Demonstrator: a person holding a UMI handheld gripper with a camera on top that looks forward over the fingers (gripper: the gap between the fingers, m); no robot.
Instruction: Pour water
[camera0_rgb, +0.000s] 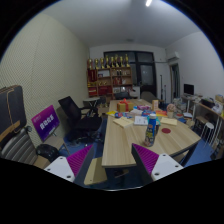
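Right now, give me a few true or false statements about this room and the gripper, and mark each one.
1. A bottle stands upright on the wooden table. True.
2. The gripper is clamped on the bottle. False: the fingers are open, and the bottle stands beyond them.
3. A black office chair sits beside the table. True.
4. The shelf against the far wall is bare. False: it holds items.

One bottle (151, 130), one table (125, 148)
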